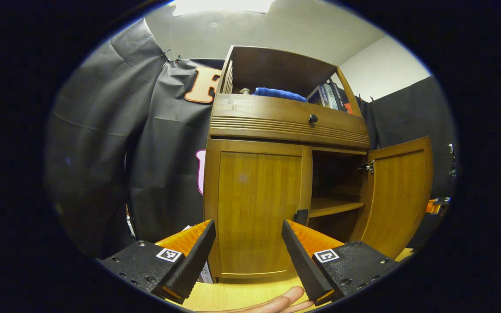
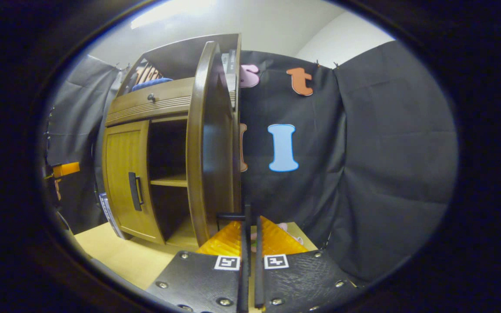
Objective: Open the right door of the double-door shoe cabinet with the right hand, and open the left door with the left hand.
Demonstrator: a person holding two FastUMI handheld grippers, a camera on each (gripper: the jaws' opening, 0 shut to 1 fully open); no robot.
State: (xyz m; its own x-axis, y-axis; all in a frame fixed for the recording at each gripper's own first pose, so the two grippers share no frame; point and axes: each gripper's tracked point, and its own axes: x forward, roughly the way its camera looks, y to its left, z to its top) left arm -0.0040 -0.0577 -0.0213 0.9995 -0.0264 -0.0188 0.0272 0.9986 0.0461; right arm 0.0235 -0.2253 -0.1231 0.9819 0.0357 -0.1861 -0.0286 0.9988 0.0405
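Observation:
The wooden shoe cabinet (image 1: 289, 119) stands straight ahead in the left gripper view. Its left door (image 1: 257, 208) is closed, with a black handle (image 1: 301, 216) at its right edge. My left gripper (image 1: 248, 226) is open just short of that door, the handle close to its right finger. The right door (image 1: 400, 195) is swung wide, baring the inner shelf (image 1: 335, 206). In the right gripper view that door (image 2: 209, 143) appears edge-on, and my right gripper (image 2: 250, 221) is shut on its black handle (image 2: 231, 215). The left door (image 2: 124, 182) and its handle (image 2: 135, 191) show farther left.
A drawer with a dark knob (image 1: 313, 118) runs above the doors; a blue cloth (image 1: 278, 93) and books (image 1: 328, 95) sit on the top shelf. The cabinet rests on a light wooden floor (image 2: 120, 252). Black cloth walls close in on both sides. A fingertip (image 1: 276, 302) shows below.

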